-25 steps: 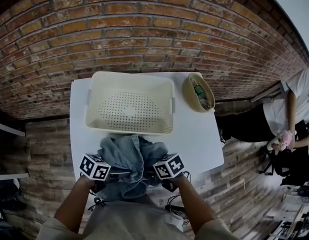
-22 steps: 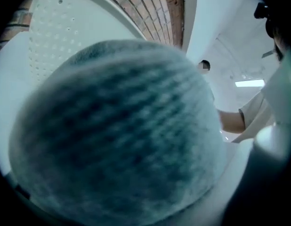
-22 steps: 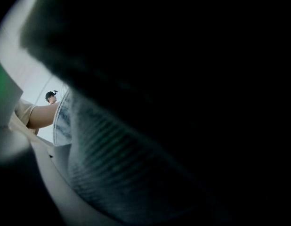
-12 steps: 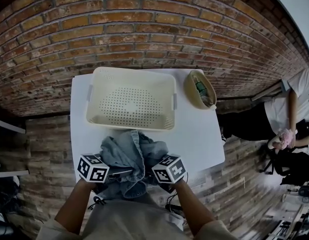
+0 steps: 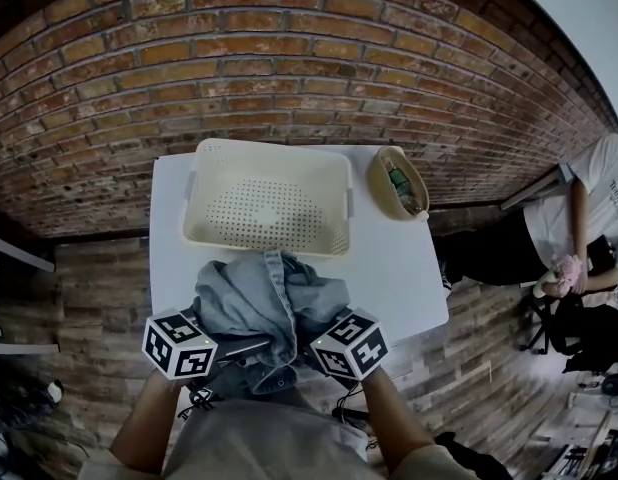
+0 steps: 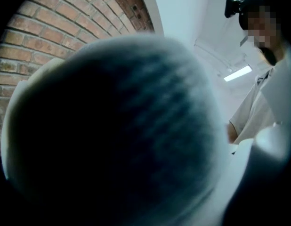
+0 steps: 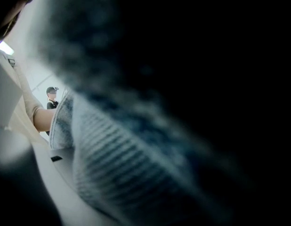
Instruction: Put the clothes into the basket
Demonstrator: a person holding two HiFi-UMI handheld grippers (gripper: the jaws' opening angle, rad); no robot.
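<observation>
A crumpled blue denim garment (image 5: 259, 303) hangs bunched between my two grippers over the near edge of the white table (image 5: 399, 268), just short of the cream perforated basket (image 5: 272, 147). My left gripper (image 5: 239, 349) bites into its left side and my right gripper (image 5: 304, 353) into its right side. Both pairs of jaws have just been closing with denim between them and are buried in the cloth. Blurred denim (image 6: 112, 140) fills the left gripper view, and ribbed denim (image 7: 136, 164) fills the right gripper view, hiding the jaws. The basket holds nothing.
A small oval beige tub (image 5: 397, 183) with bottles stands at the table's far right corner, beside the basket. A brick wall (image 5: 289, 58) rises behind the table. A person (image 5: 579, 228) sits off to the right, away from the table.
Both grippers have risen with the denim garment, which now hangs higher and looks larger in the head view. The basket and the tub have not moved.
</observation>
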